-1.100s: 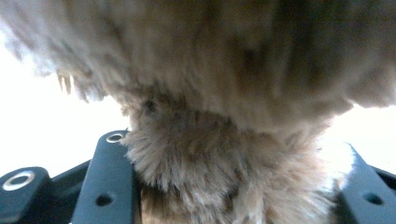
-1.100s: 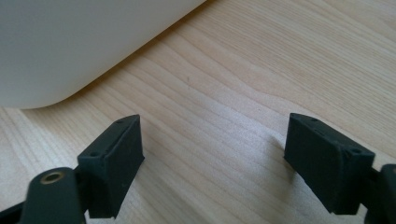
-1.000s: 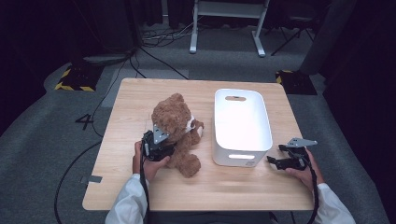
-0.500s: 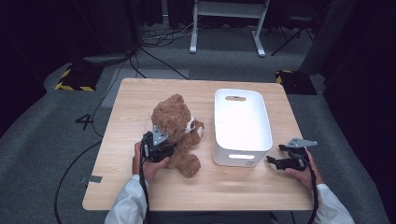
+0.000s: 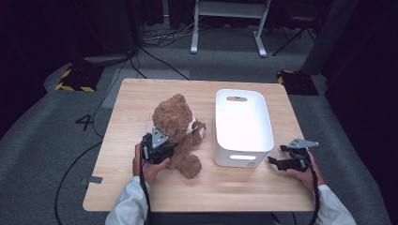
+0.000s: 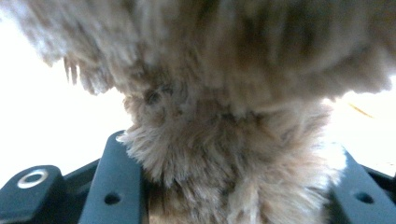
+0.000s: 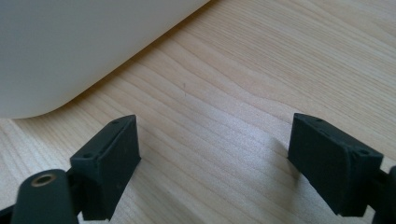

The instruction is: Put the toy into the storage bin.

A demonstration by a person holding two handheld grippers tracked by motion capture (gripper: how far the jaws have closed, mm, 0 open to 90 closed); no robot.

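On the wooden table, the white bin stands open-topped, its interior washed out by glare. Just left of the bin sits the brown teddy bear, its lower body hidden behind the left gripper, whose jaws are clamped on its fur. Right of the bin's near corner, the right gripper rests with jaws spread apart, empty.

A light wooden bench with a visible grain filled the middle of the high view, set on grey carpeted floor. A brown teddy bear sat on it left of centre. A white rectangular bin stood on it just right of centre, its long side running toward the top of the frame, with a handle slot at each short end. In the right gripper view the bin's rounded corner met the wood at upper left.
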